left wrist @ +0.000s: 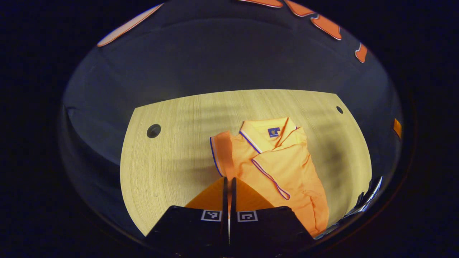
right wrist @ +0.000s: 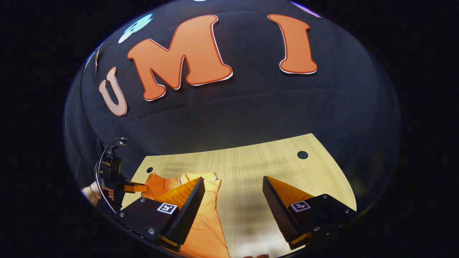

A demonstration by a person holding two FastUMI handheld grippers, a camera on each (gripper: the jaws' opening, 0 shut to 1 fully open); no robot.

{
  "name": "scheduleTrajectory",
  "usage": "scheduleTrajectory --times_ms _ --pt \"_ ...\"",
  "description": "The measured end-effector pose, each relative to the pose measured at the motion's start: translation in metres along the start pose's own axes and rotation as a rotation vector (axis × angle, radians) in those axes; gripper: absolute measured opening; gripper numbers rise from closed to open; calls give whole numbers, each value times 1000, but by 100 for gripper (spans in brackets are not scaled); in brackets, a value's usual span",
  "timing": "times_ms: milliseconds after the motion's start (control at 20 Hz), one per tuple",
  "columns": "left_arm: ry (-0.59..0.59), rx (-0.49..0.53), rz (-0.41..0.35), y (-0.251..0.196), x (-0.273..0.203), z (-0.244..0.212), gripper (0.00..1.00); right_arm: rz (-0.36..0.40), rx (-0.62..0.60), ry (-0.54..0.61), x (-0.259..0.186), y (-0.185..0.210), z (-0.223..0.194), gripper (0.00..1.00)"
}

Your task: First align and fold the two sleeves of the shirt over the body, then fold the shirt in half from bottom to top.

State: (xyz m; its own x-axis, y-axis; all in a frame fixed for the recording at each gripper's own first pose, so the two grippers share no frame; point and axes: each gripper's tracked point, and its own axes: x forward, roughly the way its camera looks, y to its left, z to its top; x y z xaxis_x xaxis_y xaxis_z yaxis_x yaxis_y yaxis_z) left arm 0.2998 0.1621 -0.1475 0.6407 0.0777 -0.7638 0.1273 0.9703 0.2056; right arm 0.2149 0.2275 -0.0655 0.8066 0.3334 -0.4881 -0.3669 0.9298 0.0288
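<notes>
Left claw [left wrist: 228,186], fingers pressed together with no cloth visibly caught, hovers before the orange polo shirt [left wrist: 283,168] on the pale wooden counter [left wrist: 172,157] while the right claw [right wrist: 233,193] gapes empty beside it; sleeves look folded, so next they likely grip the hem.

You're in staged recording booth, not home: black cloth wall [right wrist: 251,107] rises close behind pale wood-grain tabletop [left wrist: 179,143]; round cable holes [left wrist: 154,130] cut in top, office-desk style; hard overhead light, dark surround.

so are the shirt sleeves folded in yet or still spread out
Folded in: in the left gripper view both sleeves lie over the shirt body, one trimmed cuff across the chest.
</notes>
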Motion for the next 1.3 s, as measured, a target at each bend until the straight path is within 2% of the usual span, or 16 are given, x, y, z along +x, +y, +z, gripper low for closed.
scheduleTrajectory --times_ms 250,450,650,800,1050,1150,1200,1250,1300 --pt "20 27 -77 -69 12 4 1 -6 3 6 -4 -19 -3 99" --pt "49 45 -94 -109 23 1 1 -13 15 26 -6 -36 -11 99" --pt "87 63 -117 -140 42 -9 1 -24 28 42 -7 -51 -18 99" --pt "106 38 -150 -158 53 -16 1 -30 37 53 -7 -57 -24 99" --pt "173 13 -119 -166 79 -35 2 -42 48 82 -5 -64 -36 99" --pt "174 -17 -147 -174 89 -41 6 -42 51 91 -5 -64 -39 99" --pt "178 -20 -158 -176 86 -41 13 -44 50 95 -4 -64 -41 99" --pt "177 -22 -164 -177 89 -43 15 -46 48 98 -4 -63 -42 99" --pt "180 -29 -180 -181 89 -43 22 -47 47 101 -3 -63 -43 99"
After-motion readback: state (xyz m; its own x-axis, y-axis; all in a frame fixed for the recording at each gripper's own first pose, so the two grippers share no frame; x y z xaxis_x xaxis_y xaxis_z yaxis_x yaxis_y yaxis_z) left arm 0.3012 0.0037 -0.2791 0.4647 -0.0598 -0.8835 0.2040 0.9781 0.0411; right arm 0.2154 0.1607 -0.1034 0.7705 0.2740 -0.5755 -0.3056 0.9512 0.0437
